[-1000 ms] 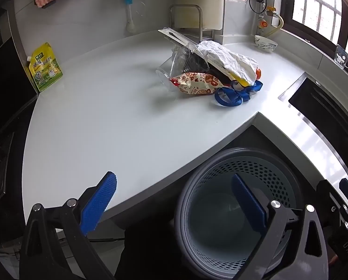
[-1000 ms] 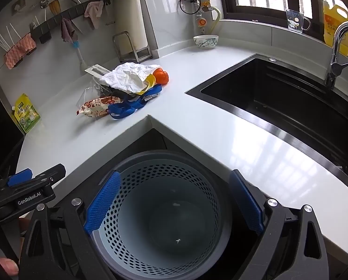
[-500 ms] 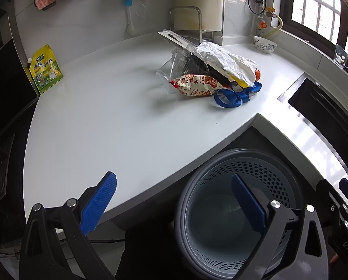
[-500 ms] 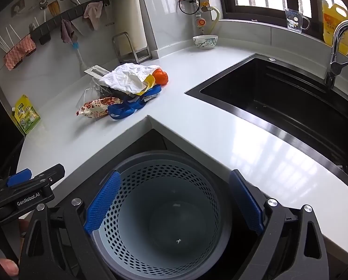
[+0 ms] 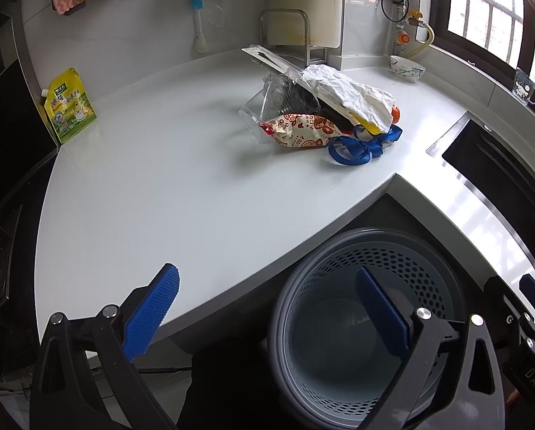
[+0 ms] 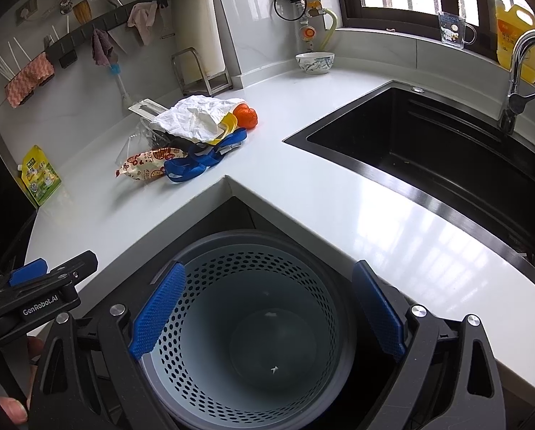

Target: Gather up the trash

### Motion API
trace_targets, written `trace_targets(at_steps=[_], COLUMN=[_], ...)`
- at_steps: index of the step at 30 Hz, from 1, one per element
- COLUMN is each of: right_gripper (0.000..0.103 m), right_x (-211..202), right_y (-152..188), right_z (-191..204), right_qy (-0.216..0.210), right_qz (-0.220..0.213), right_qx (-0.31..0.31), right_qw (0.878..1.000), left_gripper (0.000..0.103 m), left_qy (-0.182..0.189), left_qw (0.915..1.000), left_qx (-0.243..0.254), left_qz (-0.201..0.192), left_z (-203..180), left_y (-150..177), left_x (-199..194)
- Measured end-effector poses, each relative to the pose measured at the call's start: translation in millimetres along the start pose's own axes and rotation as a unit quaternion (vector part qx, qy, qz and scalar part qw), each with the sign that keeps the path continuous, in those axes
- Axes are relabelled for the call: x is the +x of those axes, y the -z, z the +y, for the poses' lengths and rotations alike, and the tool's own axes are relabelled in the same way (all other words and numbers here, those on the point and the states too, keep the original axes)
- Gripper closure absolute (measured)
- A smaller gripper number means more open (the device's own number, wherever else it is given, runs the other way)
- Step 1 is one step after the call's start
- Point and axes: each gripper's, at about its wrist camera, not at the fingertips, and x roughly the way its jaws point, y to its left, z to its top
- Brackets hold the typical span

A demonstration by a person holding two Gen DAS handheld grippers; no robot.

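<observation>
A pile of trash lies on the white counter [image 5: 160, 179]: a crumpled white paper [image 5: 350, 95], a printed snack bag [image 5: 303, 134], a blue ribbon [image 5: 360, 145], a clear plastic container [image 5: 271, 100] and an orange piece [image 6: 246, 115]. The pile also shows in the right wrist view [image 6: 192, 132]. A grey perforated bin [image 6: 246, 326] stands on the floor in the counter's corner notch, nearly empty. My left gripper [image 5: 267, 308] is open and empty, above the counter edge and bin rim. My right gripper [image 6: 265, 313] is open and empty, right above the bin.
A black sink [image 6: 446, 157] with a tap [image 6: 518, 79] lies to the right. A yellow-green pouch [image 5: 68, 105] leans at the counter's left end. A bowl [image 6: 314, 62] and a metal rack [image 5: 285, 36] stand at the back wall.
The left gripper has shifted slightly, so the pile sits a little lower in its view. The right gripper has hardly moved.
</observation>
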Motion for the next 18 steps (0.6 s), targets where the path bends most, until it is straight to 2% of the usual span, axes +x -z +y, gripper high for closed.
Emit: trace_targets(at_steps=[18], right_gripper=[0.013], right_x=[0.7], right_y=[0.7], right_z=[0.2], right_qy=[-0.001], right_qz=[-0.002], right_qx=[0.000], right_qw=[1.000], left_gripper=[0.006], left_qy=[-0.002], left_qw=[1.0000], left_qx=[0.002], left_qz=[-0.001], left_z=[-1.4], left_y=[-1.3], left_x=[3.4])
